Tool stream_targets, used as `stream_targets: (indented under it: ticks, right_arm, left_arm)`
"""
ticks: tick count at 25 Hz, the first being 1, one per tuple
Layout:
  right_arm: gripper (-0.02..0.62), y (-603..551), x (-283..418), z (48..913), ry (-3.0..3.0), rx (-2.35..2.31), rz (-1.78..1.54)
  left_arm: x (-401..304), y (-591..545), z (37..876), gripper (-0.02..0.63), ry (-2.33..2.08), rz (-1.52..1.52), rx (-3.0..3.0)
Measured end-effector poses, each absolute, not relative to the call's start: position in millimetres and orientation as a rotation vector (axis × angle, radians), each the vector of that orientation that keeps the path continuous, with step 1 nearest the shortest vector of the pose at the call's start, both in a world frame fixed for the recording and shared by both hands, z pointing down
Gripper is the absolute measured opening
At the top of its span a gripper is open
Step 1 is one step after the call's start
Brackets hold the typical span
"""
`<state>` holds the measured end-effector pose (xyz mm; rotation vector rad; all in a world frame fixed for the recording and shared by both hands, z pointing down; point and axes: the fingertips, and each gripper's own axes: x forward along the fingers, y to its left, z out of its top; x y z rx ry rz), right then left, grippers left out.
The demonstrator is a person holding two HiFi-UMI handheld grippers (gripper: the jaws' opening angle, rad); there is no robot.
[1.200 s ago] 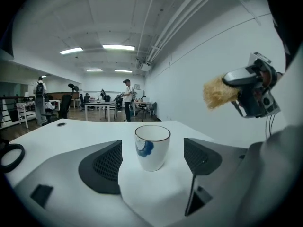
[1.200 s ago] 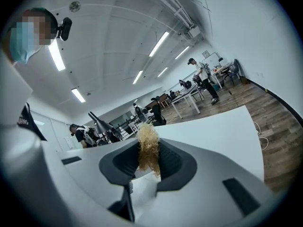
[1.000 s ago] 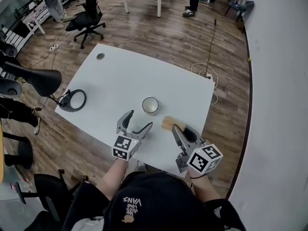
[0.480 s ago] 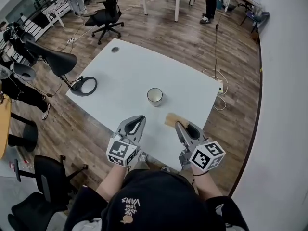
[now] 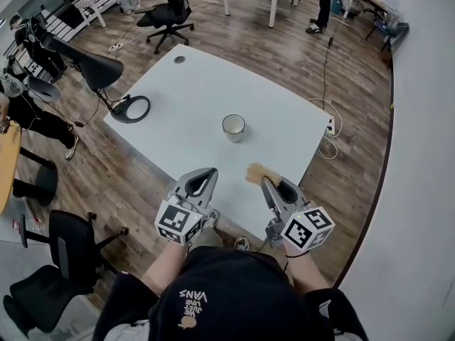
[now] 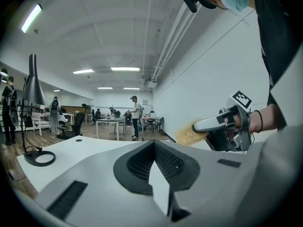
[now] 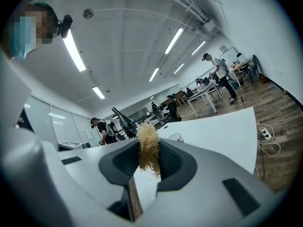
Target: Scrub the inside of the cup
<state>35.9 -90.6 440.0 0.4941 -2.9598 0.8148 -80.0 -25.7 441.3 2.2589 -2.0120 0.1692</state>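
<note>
A white cup (image 5: 233,127) stands upright on the white table (image 5: 192,98), well beyond both grippers; in the right gripper view the cup (image 7: 174,137) shows small past the jaws. My right gripper (image 5: 266,182) is shut on a tan fibrous scrubber (image 5: 257,173) that sticks out of its tips. The scrubber (image 7: 148,143) fills the gap between the jaws. My left gripper (image 5: 207,173) hovers at the table's near edge. Its jaws have just been closing and now meet with nothing between them (image 6: 154,149). To its right, the scrubber (image 6: 189,134) shows in the right gripper (image 6: 204,125).
A black desk lamp (image 5: 98,68) with a ring-shaped base (image 5: 132,108) stands at the table's left side. Office chairs (image 5: 169,13) and another chair (image 5: 62,246) surround the table. A power strip with cables (image 5: 329,129) lies on the floor at the right, by the wall.
The left jaws went from wide open to shut, empty. Both grippers drew back toward the near table edge, leaving the cup farther ahead. The right gripper kept the scrubber.
</note>
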Motion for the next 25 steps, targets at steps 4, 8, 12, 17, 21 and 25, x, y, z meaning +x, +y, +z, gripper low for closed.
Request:
stream_targets:
  ticks: [4,8,12,17,21,25]
  right_arm:
    - [0.092,-82,36,442,-2.958,0.475,0.806]
    - [0.092,-78,38,440,-2.958,0.467,0.780]
    - [0.091,-76,43,440,-2.961,0.492,0.717]
    - [0.091,-74,42,440,-2.956,0.492,0.688]
    - [0.091,-75,43,441,-2.954,0.486,0.686]
    - [0.091,-75,41,441,-2.954,0.480,0.664]
  left_arm:
    - [-78,-17,444,0.009,-2.016,0.179,2.245]
    - [-75,-14,442,0.009,-2.027,0.178,2.247]
    - [-74,-10,444,0.009,-2.040,0.171,2.234]
    - [-75,-10,443,0.009,-2.046,0.156,2.226]
    - [-76,-13,442,0.009,-2.054,0.151,2.222]
    - [-76,-14,441,0.009,-2.061,0.147,2.224]
